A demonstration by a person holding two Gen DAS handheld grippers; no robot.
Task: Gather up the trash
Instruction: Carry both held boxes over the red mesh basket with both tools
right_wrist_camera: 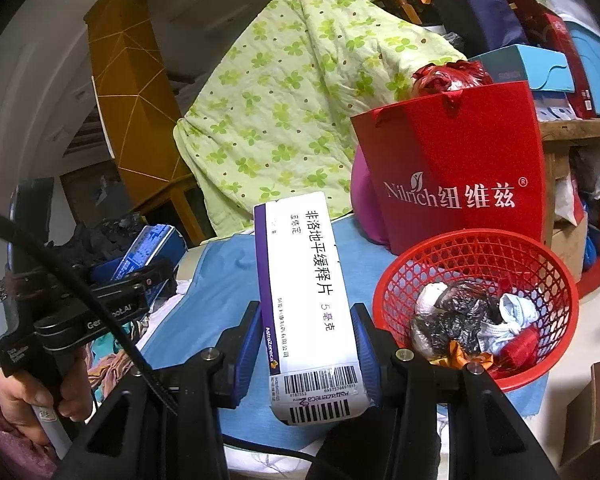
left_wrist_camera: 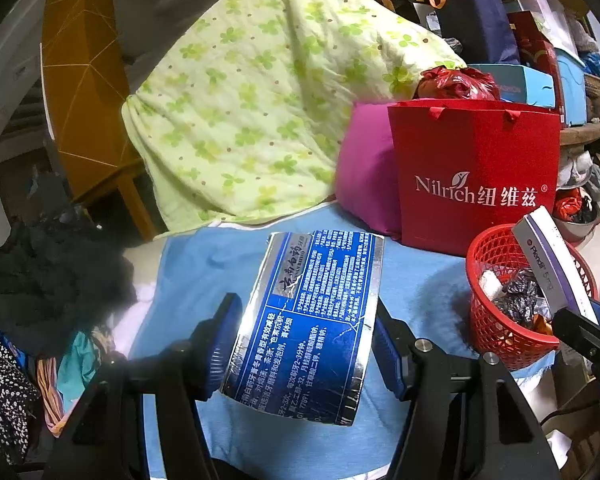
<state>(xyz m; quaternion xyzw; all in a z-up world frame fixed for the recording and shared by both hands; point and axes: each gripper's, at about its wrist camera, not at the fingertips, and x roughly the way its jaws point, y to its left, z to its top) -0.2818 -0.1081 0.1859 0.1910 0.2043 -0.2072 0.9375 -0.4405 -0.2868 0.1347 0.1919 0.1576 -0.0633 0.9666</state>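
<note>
I found both grippers loaded and held above the blue cloth (left_wrist_camera: 228, 264) that covers the work surface. My left gripper (left_wrist_camera: 300, 344) had its jaws clamped on a flattened blue and silver toothpaste carton (left_wrist_camera: 312, 320), pads bearing on its two long edges near the lower half. My right gripper (right_wrist_camera: 308, 348) had its jaws closed on a white and purple medicine box (right_wrist_camera: 304, 280), pads gripping the two narrow sides near the barcode end, the box standing up and away from the camera.

The red mesh basket (right_wrist_camera: 540, 264) stood to the right on the same cloth, just beside the medicine box in the right wrist view. It already held crumpled dark plastic, a face mask and other scraps. A red paper bag (left_wrist_camera: 476, 152) stood behind it, with a green-patterned quilt (left_wrist_camera: 252, 80) further back.

In my judgement both items are light, empty cardboard. The carton appeared creased and foil-faced, so I expect it to buckle under side pressure and possibly slip; a grip across the flat faces would be surer. The medicine box looked stiffer and square, and I judged its present hold adequate. Neither item appeared fragile. I judged the basket the likely destination, with the right-hand box nearer to it.
</note>
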